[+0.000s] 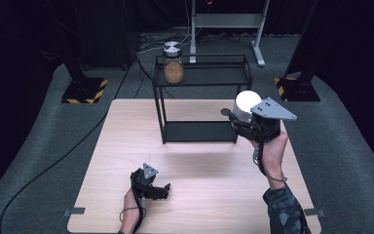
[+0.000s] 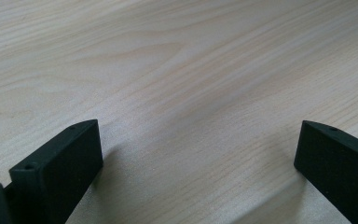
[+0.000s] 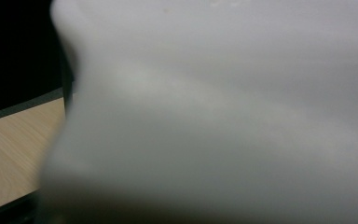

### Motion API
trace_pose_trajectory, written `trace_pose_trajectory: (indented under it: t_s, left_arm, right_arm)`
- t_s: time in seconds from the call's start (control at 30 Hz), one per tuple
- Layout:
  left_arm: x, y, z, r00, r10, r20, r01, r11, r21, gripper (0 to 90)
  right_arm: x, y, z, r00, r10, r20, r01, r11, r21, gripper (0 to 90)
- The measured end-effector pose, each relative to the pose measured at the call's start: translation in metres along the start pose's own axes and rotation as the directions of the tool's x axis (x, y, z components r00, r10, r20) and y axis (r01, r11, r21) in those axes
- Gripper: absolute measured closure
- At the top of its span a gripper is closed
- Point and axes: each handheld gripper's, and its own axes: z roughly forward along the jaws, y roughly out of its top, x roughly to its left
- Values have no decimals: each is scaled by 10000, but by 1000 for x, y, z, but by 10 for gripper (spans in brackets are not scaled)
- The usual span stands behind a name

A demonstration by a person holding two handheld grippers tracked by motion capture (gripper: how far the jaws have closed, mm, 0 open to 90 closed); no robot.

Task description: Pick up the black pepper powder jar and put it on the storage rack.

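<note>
A white round container (image 1: 246, 105) is lifted above the table beside the right end of a black two-tier rack (image 1: 202, 84), with my right gripper (image 1: 237, 118) shut on its side. Up close in the right gripper view the white container (image 3: 223, 112) is a blur that hides the jaws. A glass jar (image 1: 173, 63) with orange-brown contents and a metal lid stands at the left of the rack's top shelf. My left gripper (image 1: 161, 190) rests low near the table's front edge. In its own view the left gripper (image 2: 198, 144) stands open over bare wood.
The light wooden table (image 1: 126, 146) reaches from the rack to the front edge. Black stands with yellow-black striped bases (image 1: 85, 90) (image 1: 297, 87) flank the far corners. A grey metal frame (image 1: 226, 22) stands behind the rack, and a cable (image 1: 53, 165) crosses the floor at left.
</note>
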Motion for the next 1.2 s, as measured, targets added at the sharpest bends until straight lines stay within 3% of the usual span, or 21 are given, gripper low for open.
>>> trace_pose_trajectory:
  t_s: [0.37, 1.2]
  left_arm:
    - [0, 0, 0, 10000, 9, 12, -9, 10000, -1, 4]
    - [0, 0, 0, 10000, 75, 54, -74, 10000, -6, 5]
  right_arm:
    - [-4, 14, 4, 9996, -258, 103, 258, 9997, 56, 298]
    - [-26, 38, 20, 9999, -2, 103, 0, 9996, 277, 298]
